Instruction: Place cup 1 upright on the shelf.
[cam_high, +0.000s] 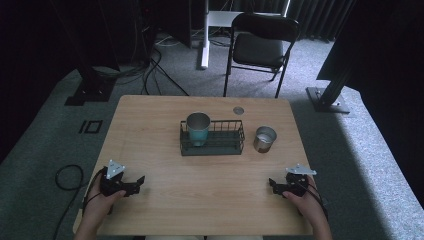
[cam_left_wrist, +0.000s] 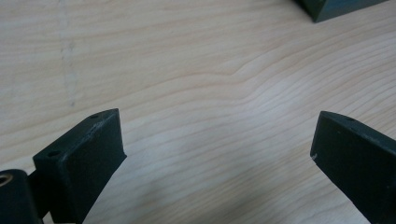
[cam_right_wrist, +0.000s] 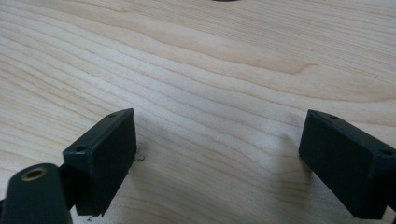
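Desk (cam_high: 165, 205): pale wood, rounded corners; carried everything listed below. Bare grain under both grippers in the left gripper view and the right gripper view.

Wire rack (cam_high: 231, 136): dark, rectangular, low-walled; stood at the middle of the desk, toward the far edge. Well apart from both grippers.

Teal cup (cam_high: 198, 129): metal, upright, mouth open; stood inside the left end of the wire rack. Judged already placed.

Steel cup (cam_high: 264, 138): smaller, silver, upright; stood on the desk just beside the right end of the wire rack, outside it, not touching as far as could be told. Judged the piece left to handle: likely to be lifted and set into the free right part of the rack. Nearest to the right gripper, yet well apart from it.

Left gripper (cam_high: 136, 184): rested low at the near left of the desk, held in a hand, pointed inward. Jaws spread wide in the left gripper view (cam_left_wrist: 217, 149); nothing between them, nothing gripped, bare wood below. Dark corner at the top right of that view, possibly the rack base; could not be told for certain.

Right gripper (cam_high: 274, 185): rested low at the near right of the desk, held in a hand, pointed inward. Jaws likewise spread wide in the right gripper view (cam_right_wrist: 217, 144); nothing gripped.

Progress, as judged: about half done; one cup racked, one cup outside, no reach begun.

Small round disc (cam_high: 238, 110): grey, flat on the desk behind the rack; untouched.
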